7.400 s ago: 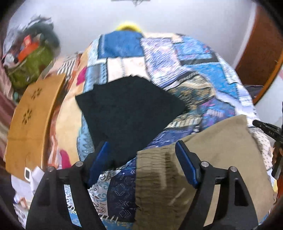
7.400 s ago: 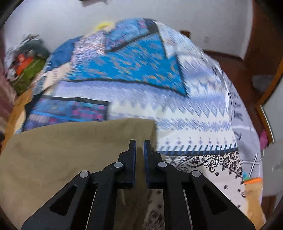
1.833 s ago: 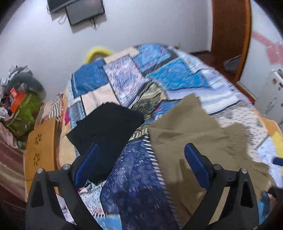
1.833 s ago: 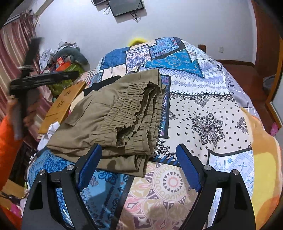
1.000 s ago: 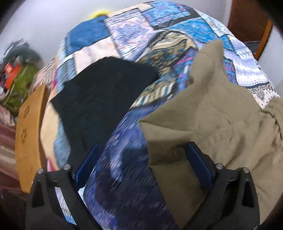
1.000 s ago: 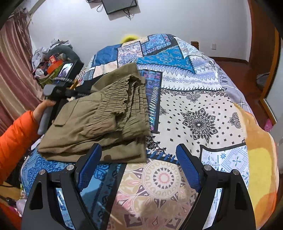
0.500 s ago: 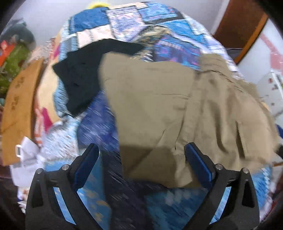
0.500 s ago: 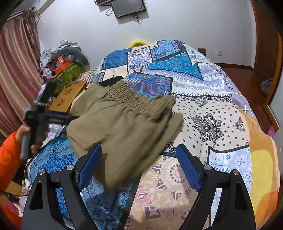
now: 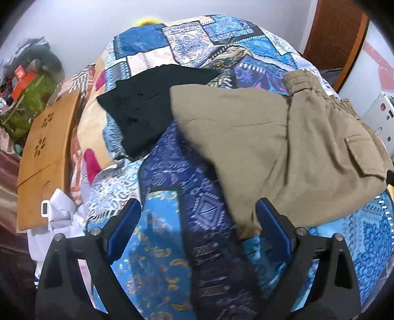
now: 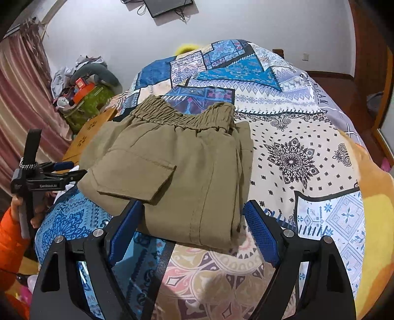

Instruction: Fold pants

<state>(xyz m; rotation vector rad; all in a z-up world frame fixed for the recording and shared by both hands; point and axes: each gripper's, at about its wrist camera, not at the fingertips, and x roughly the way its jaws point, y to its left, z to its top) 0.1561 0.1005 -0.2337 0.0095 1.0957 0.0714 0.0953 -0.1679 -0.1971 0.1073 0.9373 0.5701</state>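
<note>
Left tongs (image 9: 198,222) apart, holding nothing, above the bed (image 9: 172,246) near the pants' (image 9: 283,152) edge. Right tongs (image 10: 192,229) apart, empty, straddling the near end of the folded pants (image 10: 187,167) on the bed (image 10: 307,152). A black garment (image 9: 147,110) lies beside the pants, partly under them; its shape is unclear.

Setting: home bedroom. Evidence: bed covered by a blue-and-white patchwork-print quilt (image 10: 283,103) fills most of both views. Flat black screen (image 10: 170,6) with dangling cables is mounted on the pale wall. Striped pink curtain (image 10: 22,98) hangs at left. Pile of loose clothes and bags (image 10: 83,83) sits against the wall. Brown wooden door frame (image 9: 337,39) at right.
</note>
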